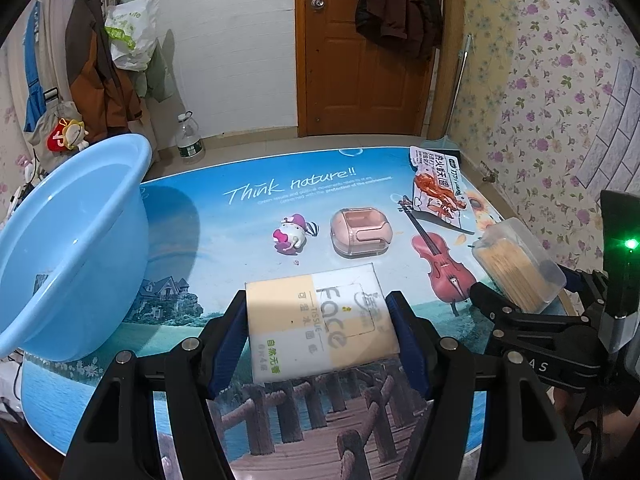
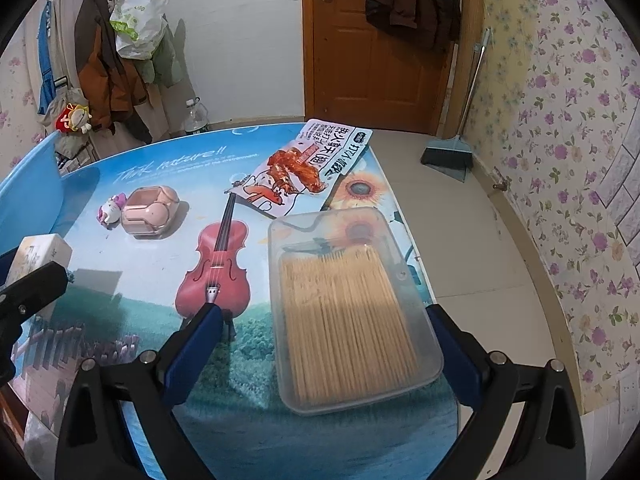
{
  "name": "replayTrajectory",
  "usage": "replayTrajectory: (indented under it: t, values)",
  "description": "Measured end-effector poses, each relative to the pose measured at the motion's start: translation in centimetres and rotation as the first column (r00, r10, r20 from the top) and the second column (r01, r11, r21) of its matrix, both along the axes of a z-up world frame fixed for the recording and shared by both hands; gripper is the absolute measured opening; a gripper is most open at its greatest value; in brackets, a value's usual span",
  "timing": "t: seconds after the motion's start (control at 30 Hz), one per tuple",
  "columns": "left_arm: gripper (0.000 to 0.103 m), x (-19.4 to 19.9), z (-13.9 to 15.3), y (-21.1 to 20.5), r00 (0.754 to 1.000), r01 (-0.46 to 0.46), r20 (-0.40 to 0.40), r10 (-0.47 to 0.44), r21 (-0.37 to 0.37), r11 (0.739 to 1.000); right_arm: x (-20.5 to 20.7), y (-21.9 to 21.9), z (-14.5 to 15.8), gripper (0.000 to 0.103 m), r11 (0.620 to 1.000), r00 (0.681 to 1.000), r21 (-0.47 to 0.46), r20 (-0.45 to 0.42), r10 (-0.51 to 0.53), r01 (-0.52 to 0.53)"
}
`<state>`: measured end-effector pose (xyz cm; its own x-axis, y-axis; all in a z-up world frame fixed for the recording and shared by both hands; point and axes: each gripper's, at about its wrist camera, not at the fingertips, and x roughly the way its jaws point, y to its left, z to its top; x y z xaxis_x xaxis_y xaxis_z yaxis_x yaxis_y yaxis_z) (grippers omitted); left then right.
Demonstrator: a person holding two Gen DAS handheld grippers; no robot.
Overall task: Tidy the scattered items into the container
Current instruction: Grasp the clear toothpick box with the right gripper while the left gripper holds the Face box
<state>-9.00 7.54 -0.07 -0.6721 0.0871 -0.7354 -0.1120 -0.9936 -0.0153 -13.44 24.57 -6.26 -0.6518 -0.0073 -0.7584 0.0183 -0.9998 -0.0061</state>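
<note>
Left gripper [image 1: 320, 336] clamped across tissue pack [image 1: 320, 320]; basin [image 1: 68, 248] lies left. Right gripper [image 2: 324, 356] wide open, straddling toothpick box [image 2: 352, 304] lengthwise, untouched.

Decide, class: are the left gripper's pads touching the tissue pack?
Touching. The left wrist view shows both blue pads of the left gripper pressed against the tissue pack's sides, no gap.
</note>
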Motion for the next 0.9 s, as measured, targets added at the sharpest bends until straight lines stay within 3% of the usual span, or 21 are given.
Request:
replayTrajectory:
  t: [0.3, 0.63, 0.9]
  values:
    - [0.065, 0.1, -0.3, 0.1, 1.0, 0.001, 0.008, -0.001, 0.002, 1.0, -0.7, 1.2, 0.0, 0.1, 0.999, 1.0, -0.046, -0.012, 0.008, -0.008]
    - [0.065, 0.3, -0.5, 0.2, 1.0, 0.003, 0.013, -0.003, 0.005, 1.0, -0.1, 1.2, 0.0, 0.065, 1.0, 0.998, -0.007, -0.065, 0.025, -0.026]
    - [0.065, 0.6, 0.1, 0.0, 1.0, -0.003, 0.003, 0.003, 0.011, 1.0, 1.0, 1.5, -0.1, 0.065, 0.999, 0.997, -0.027, -0.079, 0.024, -0.026]
